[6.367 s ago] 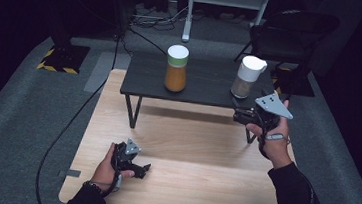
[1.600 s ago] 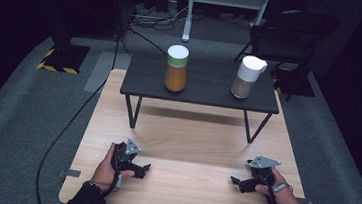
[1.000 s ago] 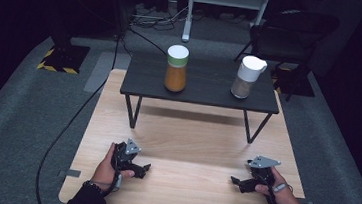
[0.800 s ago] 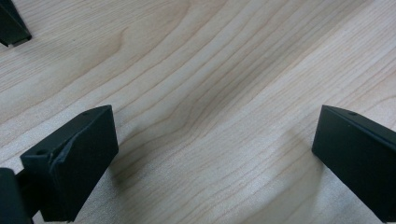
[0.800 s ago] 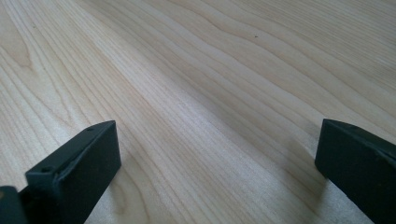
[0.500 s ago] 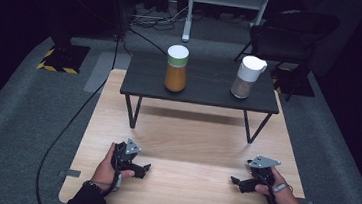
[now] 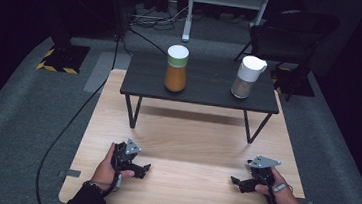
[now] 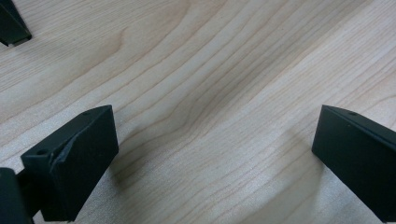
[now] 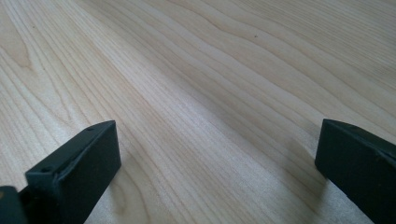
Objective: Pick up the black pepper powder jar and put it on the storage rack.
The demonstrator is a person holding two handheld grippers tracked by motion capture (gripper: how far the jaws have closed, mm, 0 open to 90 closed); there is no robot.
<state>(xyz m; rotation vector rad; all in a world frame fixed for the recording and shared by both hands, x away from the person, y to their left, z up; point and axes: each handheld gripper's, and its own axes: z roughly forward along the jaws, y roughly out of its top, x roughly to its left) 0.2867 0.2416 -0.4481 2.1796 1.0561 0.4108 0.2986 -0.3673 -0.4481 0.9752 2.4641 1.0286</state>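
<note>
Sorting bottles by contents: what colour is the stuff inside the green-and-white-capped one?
Orange-brown, seen best in the high view: the bottle on the dark table.

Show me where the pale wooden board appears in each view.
High view: wooden board, lower centre, under the dark table, left tongs and right tongs.
Left gripper view: the grain behind the open left tongs.
Right gripper view: the grain behind the open right tongs.
Shared landmark: the grain.

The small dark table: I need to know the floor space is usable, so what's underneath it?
Under the small dark table lies the light wooden board, with the table's shadow and black legs. The strip beneath the tabletop's far half is hidden from the high view.
</note>
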